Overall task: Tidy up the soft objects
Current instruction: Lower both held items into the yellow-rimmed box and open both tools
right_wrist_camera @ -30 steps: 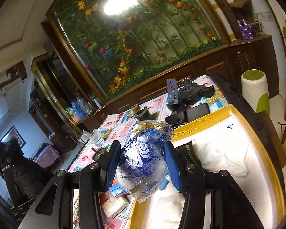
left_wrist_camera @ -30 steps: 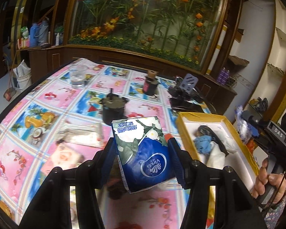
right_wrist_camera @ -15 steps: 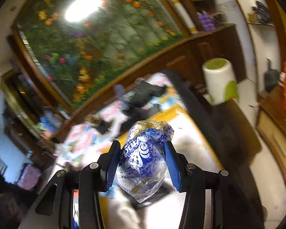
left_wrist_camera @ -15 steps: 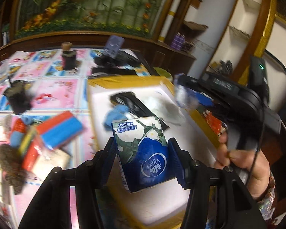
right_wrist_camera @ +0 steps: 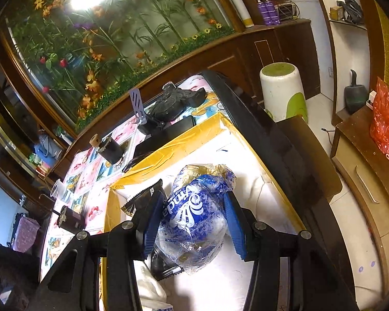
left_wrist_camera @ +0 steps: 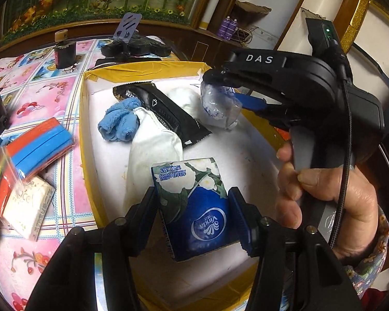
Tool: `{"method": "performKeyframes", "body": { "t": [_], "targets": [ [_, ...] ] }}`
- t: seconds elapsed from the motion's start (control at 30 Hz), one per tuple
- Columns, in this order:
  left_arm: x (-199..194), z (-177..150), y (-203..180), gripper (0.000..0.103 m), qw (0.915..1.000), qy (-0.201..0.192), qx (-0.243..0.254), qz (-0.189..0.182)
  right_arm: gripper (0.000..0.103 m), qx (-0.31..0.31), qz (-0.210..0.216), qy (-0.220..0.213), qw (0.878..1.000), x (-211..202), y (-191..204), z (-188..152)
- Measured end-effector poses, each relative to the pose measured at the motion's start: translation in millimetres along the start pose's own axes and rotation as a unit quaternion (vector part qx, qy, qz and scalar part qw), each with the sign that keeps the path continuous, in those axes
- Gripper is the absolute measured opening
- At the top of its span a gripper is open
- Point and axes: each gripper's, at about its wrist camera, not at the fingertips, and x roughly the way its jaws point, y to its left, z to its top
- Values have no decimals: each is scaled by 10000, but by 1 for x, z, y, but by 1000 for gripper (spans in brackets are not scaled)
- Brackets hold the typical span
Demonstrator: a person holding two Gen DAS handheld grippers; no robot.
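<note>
1. Swinging across from the counter (left_wrist_camera: pixel 51 96), the left tongs (left_wrist_camera: pixel 194 223) are now hanging over the yellow-rimmed box (left_wrist_camera: pixel 84 129), clamping a blue tissue pack (left_wrist_camera: pixel 197 207)
2. Right tongs (right_wrist_camera: pixel 192 223) are pinching a crumpled blue-and-clear plastic bag (right_wrist_camera: pixel 194 220) above the box's far side
3. Inside the box are lying a blue cloth (left_wrist_camera: pixel 118 124), a white pouch (left_wrist_camera: pixel 153 145) and a black packet (left_wrist_camera: pixel 166 114)

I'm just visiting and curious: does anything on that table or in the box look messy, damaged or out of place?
Nothing spilled or broken. The yellow-edged box holds a loose jumble: a blue cloth, a white pouch and a black packet lying crosswise. The wrapper in the right gripper is crumpled.
</note>
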Motion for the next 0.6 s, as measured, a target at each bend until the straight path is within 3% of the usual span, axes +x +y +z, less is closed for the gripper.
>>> {"method": "performKeyframes", "body": {
  "t": [0.6],
  "targets": [
    [-1,-5,-10,61,9978,-220,403,482,61,63,-98,-141,9998,-4,2,1]
  ]
}}
